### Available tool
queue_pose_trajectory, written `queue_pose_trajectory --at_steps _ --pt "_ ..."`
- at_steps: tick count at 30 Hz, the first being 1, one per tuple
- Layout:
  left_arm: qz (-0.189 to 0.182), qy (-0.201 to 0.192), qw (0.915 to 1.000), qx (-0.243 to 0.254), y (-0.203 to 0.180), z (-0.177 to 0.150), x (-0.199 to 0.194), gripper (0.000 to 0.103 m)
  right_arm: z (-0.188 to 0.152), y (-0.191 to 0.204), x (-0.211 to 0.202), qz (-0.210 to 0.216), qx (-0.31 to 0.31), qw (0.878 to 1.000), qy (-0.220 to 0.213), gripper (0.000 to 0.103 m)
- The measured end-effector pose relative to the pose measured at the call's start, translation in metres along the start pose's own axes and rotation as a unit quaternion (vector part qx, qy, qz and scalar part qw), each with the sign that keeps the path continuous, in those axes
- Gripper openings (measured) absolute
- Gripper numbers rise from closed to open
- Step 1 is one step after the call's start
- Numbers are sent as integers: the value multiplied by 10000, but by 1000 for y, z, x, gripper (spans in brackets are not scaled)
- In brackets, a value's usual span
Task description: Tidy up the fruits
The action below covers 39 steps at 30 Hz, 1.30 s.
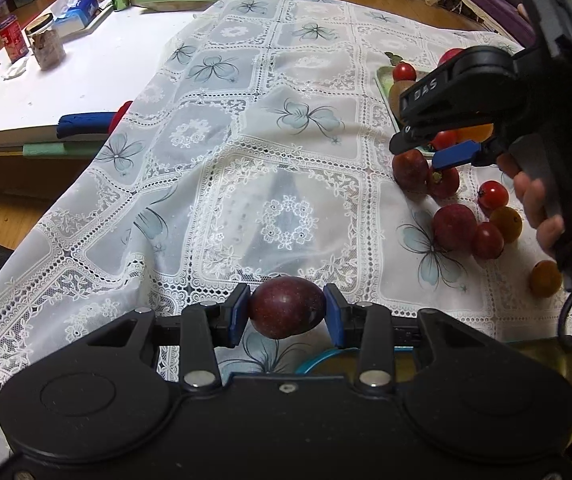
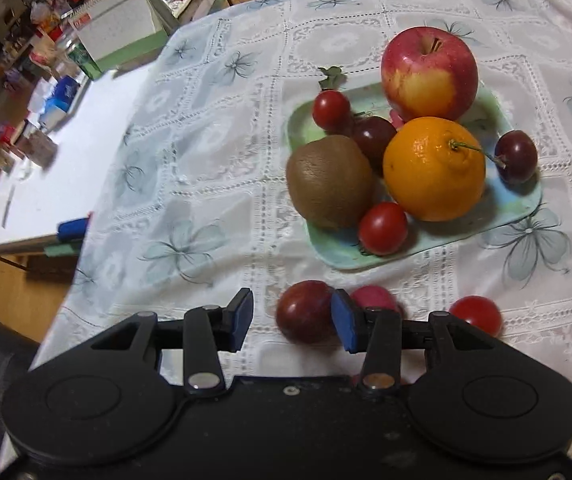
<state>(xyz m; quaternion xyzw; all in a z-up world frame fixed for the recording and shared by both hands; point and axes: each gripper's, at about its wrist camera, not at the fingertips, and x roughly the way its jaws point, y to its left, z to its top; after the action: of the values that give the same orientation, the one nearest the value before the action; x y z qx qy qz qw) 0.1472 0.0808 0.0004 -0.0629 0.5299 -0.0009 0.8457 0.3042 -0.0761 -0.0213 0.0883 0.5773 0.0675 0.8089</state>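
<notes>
Dark purple plum (image 1: 287,307), white floral tablecloth (image 1: 246,152)

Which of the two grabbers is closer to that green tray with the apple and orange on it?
The right one. The right gripper hovers open just short of the green tray, over loose fruit beside it. The left gripper is farther back, shut on a dark purple fruit.

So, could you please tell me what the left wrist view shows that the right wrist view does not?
Only the left wrist view shows the left gripper, its jaws shut on a dark purple fruit, along with the yellow-orange tomatoes loose on the cloth and the right gripper seen from outside.

Only the right wrist view shows the apple, orange and kiwi in full on the green tray, and the right gripper's open jaws.

Both share the lace tablecloth and loose red fruits.
</notes>
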Motion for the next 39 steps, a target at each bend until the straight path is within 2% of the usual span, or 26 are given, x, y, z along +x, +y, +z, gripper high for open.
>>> queue_pose_trajectory --at_steps 2,6,9,11,16,19,21,22,23,24,26,27,29,30,34,39 --pt "-22 24 10000 -18 0 0 1 48 -3 5 1 -48 -153 9999 -32 45" --pt "-9 35 10000 -28 1 -2 1 47 -8 20 5 -455 -568 9971 -240 45" --pt "-10 32 10000 -48 3 -3 -1 48 -12 28 12 -802 -911 9918 -412 35" --pt "-23 25 10000 -70 5 -4 -2 47 -15 30 14 -950 -1073 9883 -522 33" --pt "-52 -1 10000 -72 4 -3 -5 48 -18 28 12 -904 -1141 9876 -581 29" --pt "-78 -22 10000 -44 3 -3 -8 47 -17 22 2 -713 -937 9913 -581 27" --pt "-98 -21 9999 -31 1 -3 -9 47 -16 17 -6 -574 -840 9931 -578 19" --pt "-105 -26 9999 -17 0 -3 -10 47 -15 14 -11 -500 -790 9939 -590 3" --pt "-104 -24 9999 -9 -1 -3 -10 47 -14 12 -16 -449 -751 9943 -603 2" --pt "-106 -20 9999 -12 -2 -3 -10 47 -14 11 -21 -382 -733 9946 -628 2" --pt "-125 -16 9999 -18 -3 -3 -10 47 -15 12 -25 -275 -808 9946 -591 12" --pt "-132 -15 9999 -15 -4 -4 -10 47 -16 13 -25 -285 -829 9944 -588 14" --pt "-117 -10 9999 -6 -5 -4 -10 48 -17 14 -23 -286 -869 9939 -610 32" --pt "-111 -8 9999 10 -5 -4 -10 48 -17 15 -20 -315 -851 9941 -590 35" --pt "-94 3 10000 13 -4 -5 -10 48 -14 19 -4 -462 -855 9944 -414 37" --pt "-87 40 9999 -46 -1 -5 -7 47 -16 27 11 -822 -1138 9883 -602 37"
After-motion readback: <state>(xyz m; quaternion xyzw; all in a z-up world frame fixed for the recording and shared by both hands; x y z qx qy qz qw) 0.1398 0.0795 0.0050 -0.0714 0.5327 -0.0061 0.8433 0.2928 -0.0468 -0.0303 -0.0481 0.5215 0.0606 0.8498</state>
